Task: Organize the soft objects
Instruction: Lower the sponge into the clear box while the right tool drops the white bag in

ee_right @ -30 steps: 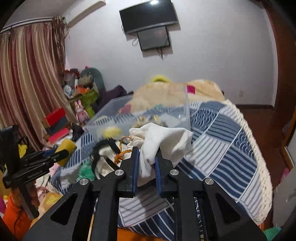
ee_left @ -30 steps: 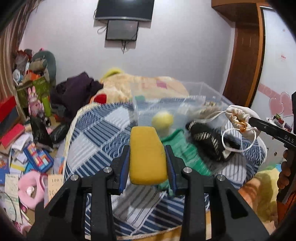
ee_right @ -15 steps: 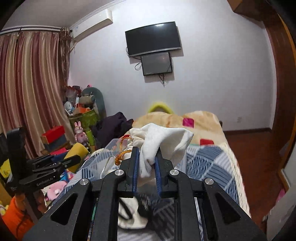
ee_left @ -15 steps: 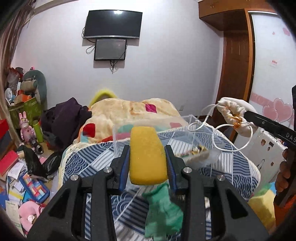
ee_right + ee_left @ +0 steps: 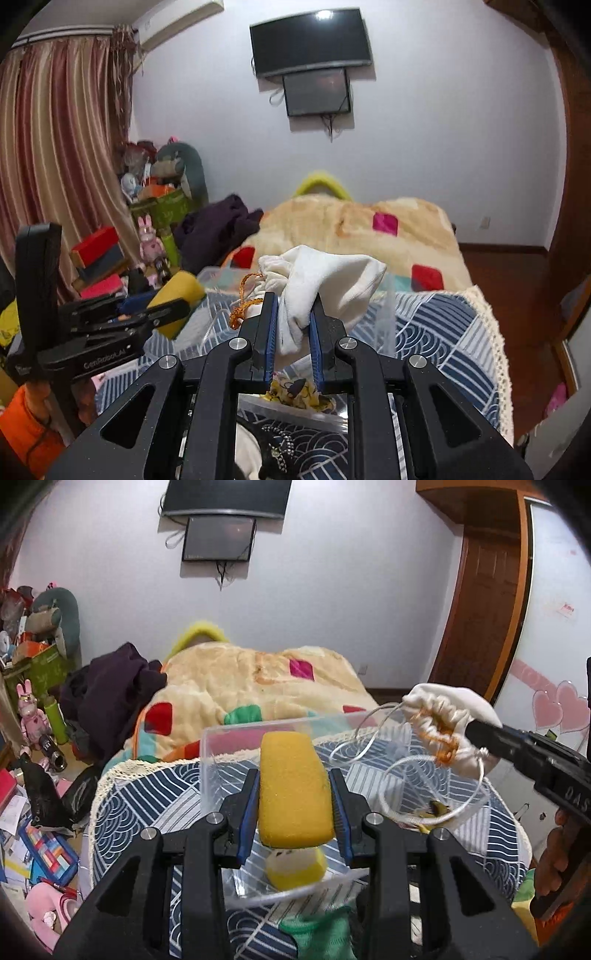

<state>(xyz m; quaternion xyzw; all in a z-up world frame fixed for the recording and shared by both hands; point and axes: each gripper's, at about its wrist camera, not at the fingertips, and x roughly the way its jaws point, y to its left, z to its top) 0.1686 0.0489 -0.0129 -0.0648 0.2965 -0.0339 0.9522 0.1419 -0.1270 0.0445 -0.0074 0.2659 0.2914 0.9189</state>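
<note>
You are working over a bed (image 5: 140, 812) that is wearing a blue-and-white patterned cover, with a cream blanket (image 5: 255, 679) dotted with coloured squares lying beyond it. A clear plastic bin (image 5: 221, 760) is sitting on the cover. Two dark screens (image 5: 314, 62) are hanging on the white wall, striped curtains (image 5: 55, 166) are hanging at the left, and toys and boxes are piling up on the floor beside the bed.

Compared with a second ago, both views are looking from nearer the bin and from a little higher: the bin is now lying right under the fingers, where before it was sitting farther up the bed. The green cloth (image 5: 321, 934) is now sliding off the bottom edge of the left view.

Your left hand-held gripper (image 5: 294, 794) is clenching the yellow sponge (image 5: 294, 790) between its blue pads, holding it upright above the bin, with a yellow ball (image 5: 295, 867) lying in the bin just below it. Your right hand-held gripper (image 5: 291, 332) is pinching the white drawstring pouch (image 5: 325, 280), its orange cord (image 5: 245, 299) dangling at the left and white loops of cord (image 5: 424, 786) hanging over the bin's right side. The pouch is hanging to the right of the sponge, apart from it.
</note>
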